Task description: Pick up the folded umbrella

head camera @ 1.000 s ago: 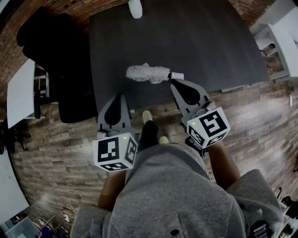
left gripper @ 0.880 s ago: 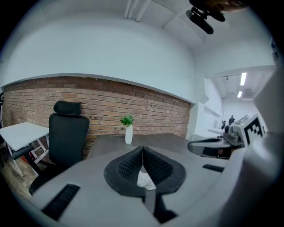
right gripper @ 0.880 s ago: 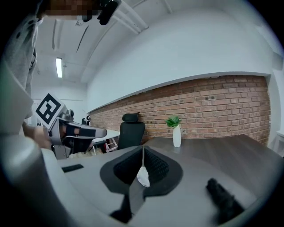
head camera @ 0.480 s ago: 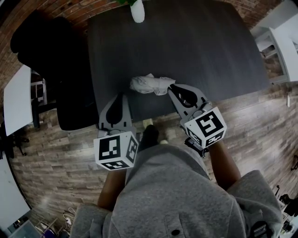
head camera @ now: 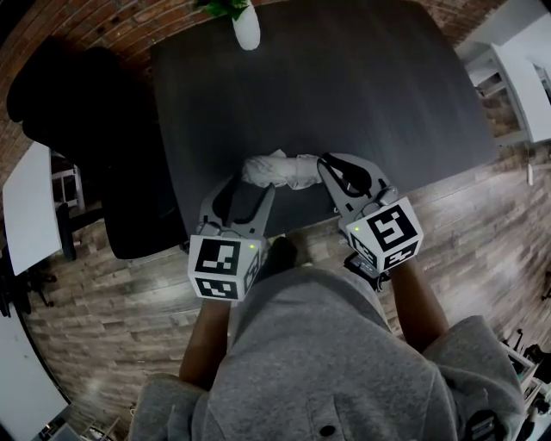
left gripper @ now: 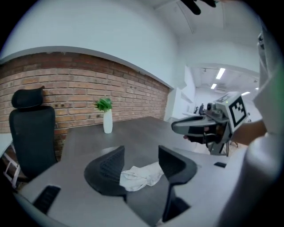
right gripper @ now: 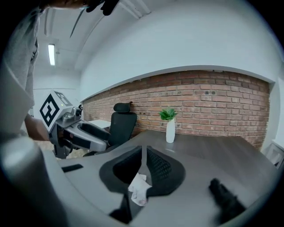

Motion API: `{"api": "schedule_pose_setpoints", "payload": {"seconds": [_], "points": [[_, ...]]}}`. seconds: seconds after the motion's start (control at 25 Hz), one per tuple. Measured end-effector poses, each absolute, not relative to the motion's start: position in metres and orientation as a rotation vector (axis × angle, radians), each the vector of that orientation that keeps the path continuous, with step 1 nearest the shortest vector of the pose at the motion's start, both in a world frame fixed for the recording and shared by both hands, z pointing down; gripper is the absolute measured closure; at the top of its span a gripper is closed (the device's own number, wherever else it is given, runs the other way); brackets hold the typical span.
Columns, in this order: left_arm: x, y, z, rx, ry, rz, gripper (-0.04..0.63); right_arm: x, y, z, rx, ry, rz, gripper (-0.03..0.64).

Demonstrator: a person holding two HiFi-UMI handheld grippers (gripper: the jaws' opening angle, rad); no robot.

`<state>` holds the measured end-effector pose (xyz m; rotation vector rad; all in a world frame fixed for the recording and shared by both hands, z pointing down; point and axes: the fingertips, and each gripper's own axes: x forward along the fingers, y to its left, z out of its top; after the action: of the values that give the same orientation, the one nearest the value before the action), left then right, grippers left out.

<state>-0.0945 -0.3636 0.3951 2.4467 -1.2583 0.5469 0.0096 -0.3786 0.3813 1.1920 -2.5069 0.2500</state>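
The folded umbrella (head camera: 280, 170), light grey and crumpled, lies on the dark table (head camera: 362, 86) close to its front edge. My left gripper (head camera: 250, 186) is at the umbrella's left end. Its jaws have just been opening and now stand apart. In the left gripper view the umbrella (left gripper: 140, 176) lies low between the left gripper's (left gripper: 141, 153) jaws, untouched by the pads. My right gripper (head camera: 326, 162) is shut, with its tips at the umbrella's right end. In the right gripper view the umbrella (right gripper: 139, 188) shows just below the right gripper's (right gripper: 143, 149) closed jaws.
A white vase with a green plant (head camera: 245, 26) stands at the table's far edge. A black office chair (head camera: 86, 129) is left of the table, with a white desk (head camera: 30, 207) beyond it. White shelving (head camera: 516, 86) stands at the right. The floor is wood plank.
Both grippers have moved forward over the table edge up to the umbrella. The left jaws, shut before, now stand apart. The right jaws stay shut.
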Motion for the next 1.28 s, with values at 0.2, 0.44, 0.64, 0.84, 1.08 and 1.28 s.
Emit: {"api": "schedule_pose_setpoints", "payload": {"seconds": [0.2,0.44,0.64,0.84,1.08,1.28], "points": [[-0.074,-0.372,0.422,2.622,-1.059,0.717,0.299,0.017,-0.388,0.378,1.264,-2.480,0.231,0.591],[-0.054,-0.382,0.470,2.744,-0.759,0.887,0.267,0.030,-0.396,0.377,1.355,-2.433,0.224,0.591],[-0.045,-0.394,0.511,2.798,-0.557,1.055,0.251,0.039,-0.400,0.380,1.419,-2.386,0.228,0.591],[-0.031,-0.395,0.554,2.834,-0.271,1.212,0.236,0.046,-0.403,0.383,1.475,-2.341,0.230,0.591],[-0.017,-0.392,0.584,2.855,-0.065,1.342,0.233,0.058,-0.403,0.385,1.543,-2.285,0.238,0.591],[-0.012,-0.402,0.598,2.816,0.005,1.434,0.233,0.066,-0.402,0.385,1.574,-2.255,0.244,0.591]]}}
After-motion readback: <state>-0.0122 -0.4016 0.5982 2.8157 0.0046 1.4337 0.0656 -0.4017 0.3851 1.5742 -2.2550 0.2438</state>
